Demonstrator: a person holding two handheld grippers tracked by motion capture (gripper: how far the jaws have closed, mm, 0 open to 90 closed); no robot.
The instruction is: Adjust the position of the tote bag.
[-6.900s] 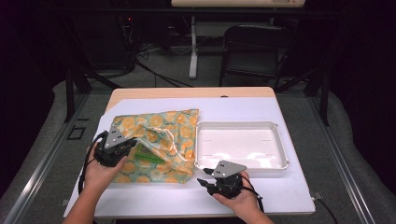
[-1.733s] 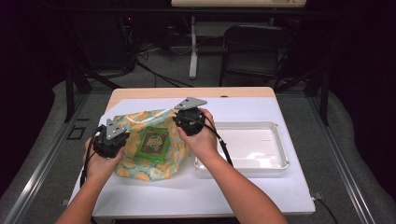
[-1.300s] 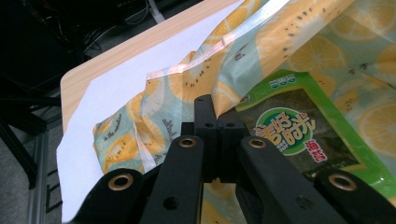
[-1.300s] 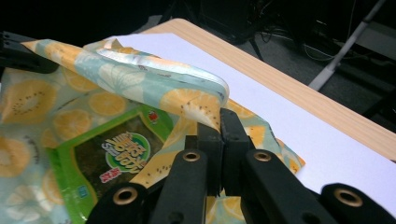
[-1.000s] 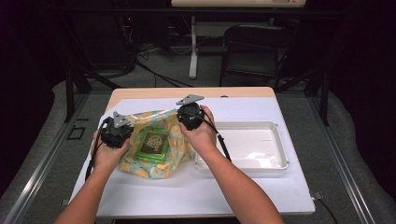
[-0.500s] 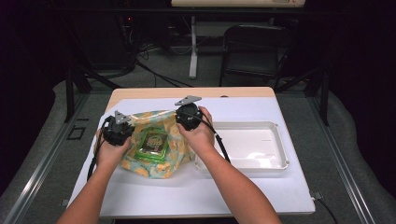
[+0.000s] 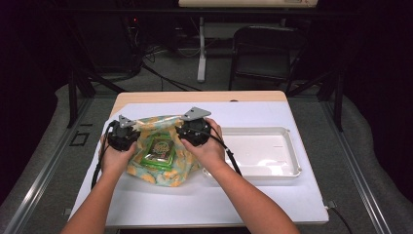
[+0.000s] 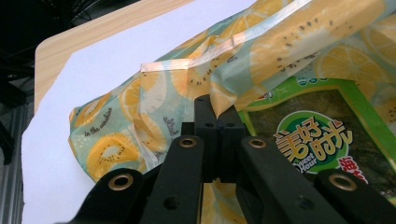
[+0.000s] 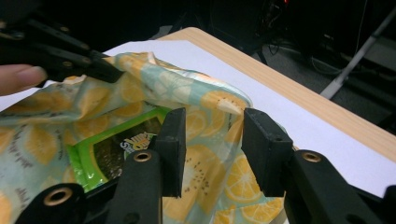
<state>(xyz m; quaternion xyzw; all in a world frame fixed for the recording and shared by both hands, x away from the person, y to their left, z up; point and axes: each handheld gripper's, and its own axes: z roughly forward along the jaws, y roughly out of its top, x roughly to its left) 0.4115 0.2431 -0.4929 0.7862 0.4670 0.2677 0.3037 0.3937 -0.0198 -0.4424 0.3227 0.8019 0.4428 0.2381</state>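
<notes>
Snack pack point(image 7: 158, 150) is in the fruit bag point(image 7: 160, 168) w/ left gripper point(image 8: 215, 109) clamped on its rim, right gripper point(image 9: 212, 140) just let go & jaws just opened; tray point(image 7: 292, 168) beside bag is bare.

This looks like a lab or recording studio rather than a home: a small wooden table point(image 7: 199, 96) covered with a white sheet point(image 7: 209, 200) stands on grey carpet between metal floor rails point(image 7: 34, 195), with black stands, loose cables point(image 7: 160, 78) (trailing across the floor) and a dark chair point(image 7: 265, 48) behind, surroundings unlit.

Black grippers point(image 7: 194, 130) with brass-ringed screw holes; grey three-cornered plates; black trailing cables.
</notes>
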